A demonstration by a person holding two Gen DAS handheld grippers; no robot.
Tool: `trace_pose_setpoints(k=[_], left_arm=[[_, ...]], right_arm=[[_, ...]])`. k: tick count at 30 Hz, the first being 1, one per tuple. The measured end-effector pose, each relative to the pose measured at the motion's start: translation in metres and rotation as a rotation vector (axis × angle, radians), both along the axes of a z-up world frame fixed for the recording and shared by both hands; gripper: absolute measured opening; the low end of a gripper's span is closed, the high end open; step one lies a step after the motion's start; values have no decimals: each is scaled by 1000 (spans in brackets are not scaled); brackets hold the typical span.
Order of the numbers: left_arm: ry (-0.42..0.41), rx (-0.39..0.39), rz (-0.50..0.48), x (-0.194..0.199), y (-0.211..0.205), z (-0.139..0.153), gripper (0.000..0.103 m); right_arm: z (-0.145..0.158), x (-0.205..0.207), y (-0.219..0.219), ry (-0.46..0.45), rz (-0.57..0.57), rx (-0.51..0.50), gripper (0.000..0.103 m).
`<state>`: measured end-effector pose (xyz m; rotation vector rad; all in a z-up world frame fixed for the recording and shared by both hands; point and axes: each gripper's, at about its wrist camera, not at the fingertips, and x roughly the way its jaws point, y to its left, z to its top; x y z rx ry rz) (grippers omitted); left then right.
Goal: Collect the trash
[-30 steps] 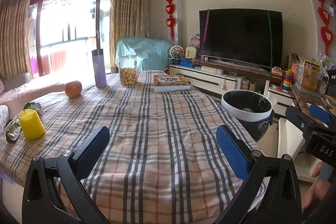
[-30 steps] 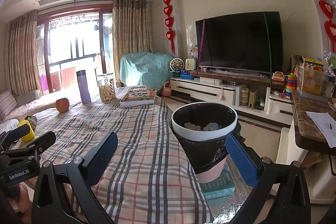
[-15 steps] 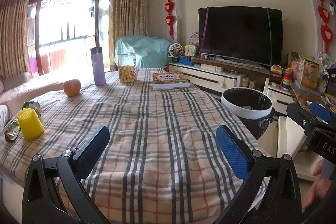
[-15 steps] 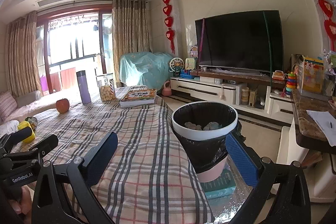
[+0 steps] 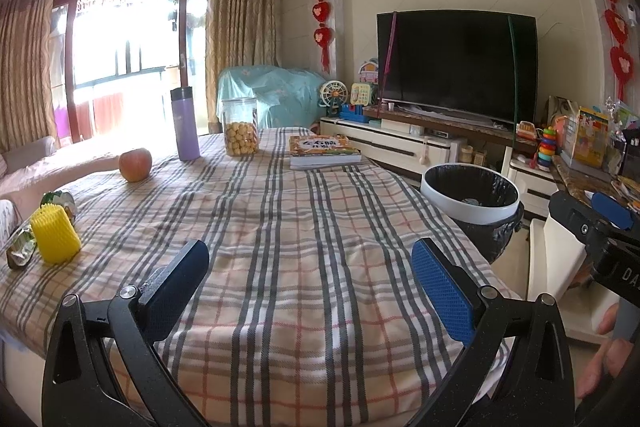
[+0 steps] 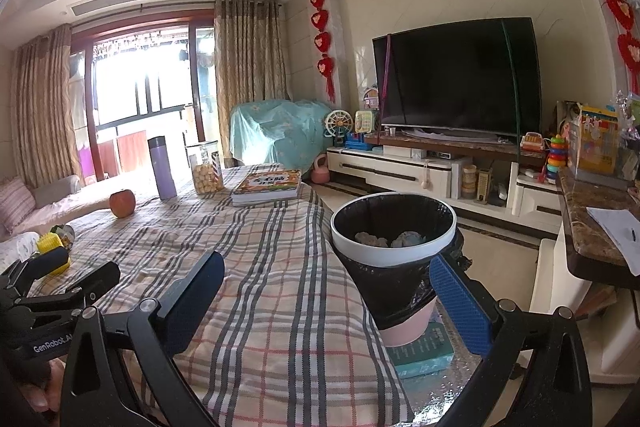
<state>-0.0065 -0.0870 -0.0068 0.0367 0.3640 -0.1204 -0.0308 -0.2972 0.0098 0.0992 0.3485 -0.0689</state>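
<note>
A trash bin (image 6: 394, 239) with a white rim and black liner stands beside the table's right edge, with crumpled paper inside; it also shows in the left wrist view (image 5: 472, 193). A yellow foam fruit net (image 5: 55, 239) and crumpled wrappers (image 5: 20, 253) lie at the table's left edge. My left gripper (image 5: 312, 283) is open and empty above the checked tablecloth (image 5: 300, 227). My right gripper (image 6: 332, 299) is open and empty, near the bin.
An apple (image 5: 135, 165), a purple flask (image 5: 185, 129), a jar of snacks (image 5: 240, 133) and a book (image 5: 324, 151) sit at the table's far side. A TV (image 5: 456, 67) on a low cabinet stands behind. A marble counter (image 6: 592, 227) is at the right.
Both grippers have shifted only slightly; the left view has drifted a little. Nothing was grasped or released.
</note>
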Motion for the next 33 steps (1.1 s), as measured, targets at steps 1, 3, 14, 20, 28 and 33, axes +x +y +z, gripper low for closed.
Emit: trace_pose_setpoints(k=[1, 3, 14, 20, 28, 33], left_arm=[[0, 2, 2, 0, -1, 0, 103], [3, 1, 1, 1, 0, -2, 103], [14, 2, -3, 5, 1, -4, 103], [6, 14, -10, 6, -1, -4, 103], [20, -2, -15, 15, 0, -3, 103], [17, -3, -26, 20, -1, -2, 103]], right_arm=[[0, 0, 0, -1, 1, 1, 103], [1, 0, 0, -1, 1, 2, 103], [1, 1, -1, 1, 4, 13, 103], [2, 3, 1, 8, 4, 17, 103], [0, 15, -5, 35, 4, 40, 103], [1, 22, -7, 40, 5, 56, 103]])
